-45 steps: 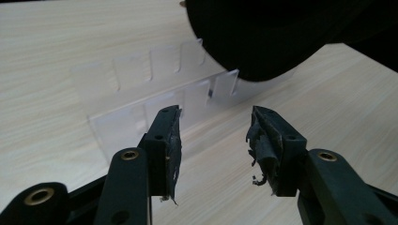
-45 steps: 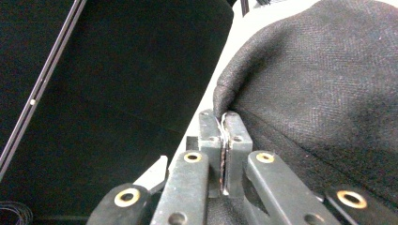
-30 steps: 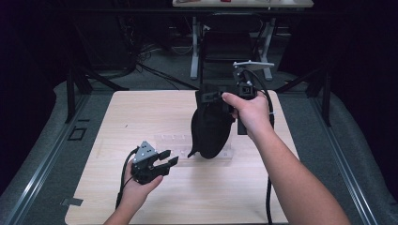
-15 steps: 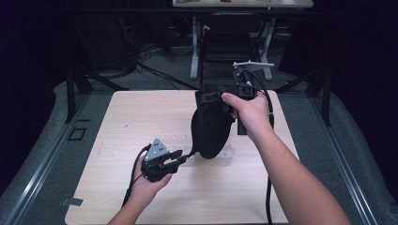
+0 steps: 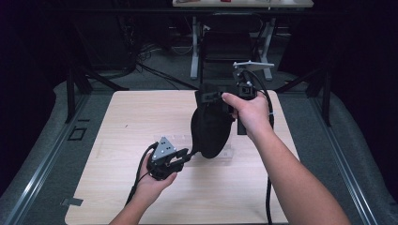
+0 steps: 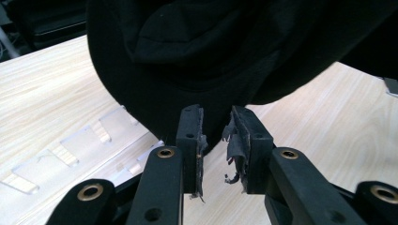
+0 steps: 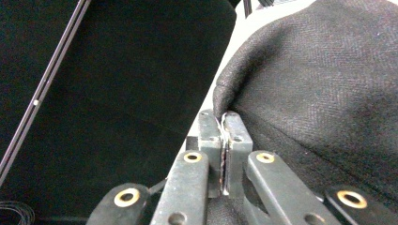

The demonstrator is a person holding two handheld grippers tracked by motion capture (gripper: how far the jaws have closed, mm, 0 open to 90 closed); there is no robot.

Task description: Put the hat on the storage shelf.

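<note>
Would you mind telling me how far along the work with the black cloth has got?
Done: the right hand-held gripper is shut on an edge of the black cloth and holds it hanging above the table. In hand: the left hand-held gripper is open at the cloth's lower edge, jaws either side of a gap, nothing pinched yet. Left: closing on that edge, then whatever handling follows, likely folding or spreading.

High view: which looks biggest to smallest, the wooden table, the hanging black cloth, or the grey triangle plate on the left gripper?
1. wooden table
2. black cloth
3. grey triangle plate

The cloth hangs nearer the camera, but the order holds.
</note>
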